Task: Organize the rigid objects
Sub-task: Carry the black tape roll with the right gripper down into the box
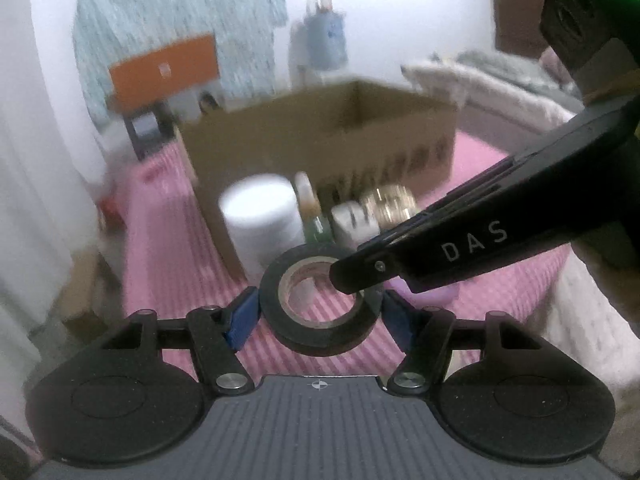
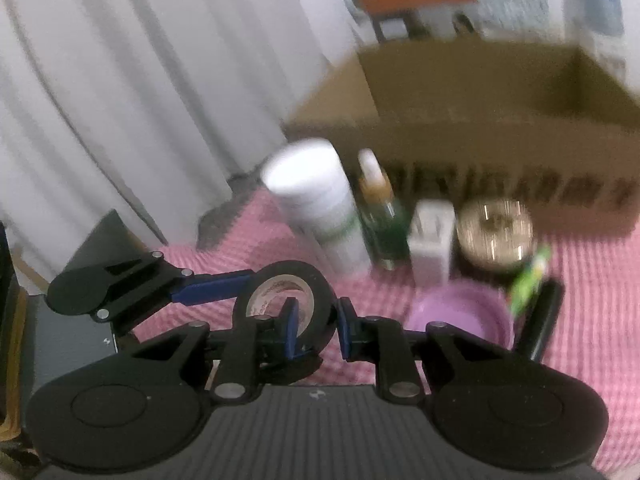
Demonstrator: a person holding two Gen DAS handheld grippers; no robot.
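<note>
One roll of black electrical tape (image 1: pixel 318 300) sits nearest, gripped across its width by the left gripper (image 1: pixel 318 312) and pinched through its ring wall by the narrow right gripper (image 2: pixel 316 330); it seems to hang above the pink cloth (image 1: pixel 168 240). Just behind the roll stand one white canister (image 1: pixel 260 216), one green dropper bottle (image 2: pixel 382 220), one small white box (image 2: pixel 432 240) and one gold-lidded jar (image 2: pixel 494 230), lined against one open cardboard box (image 1: pixel 320 136). A purple bowl (image 2: pixel 460 312) lies right of the roll; bare cloth lies left.
</note>
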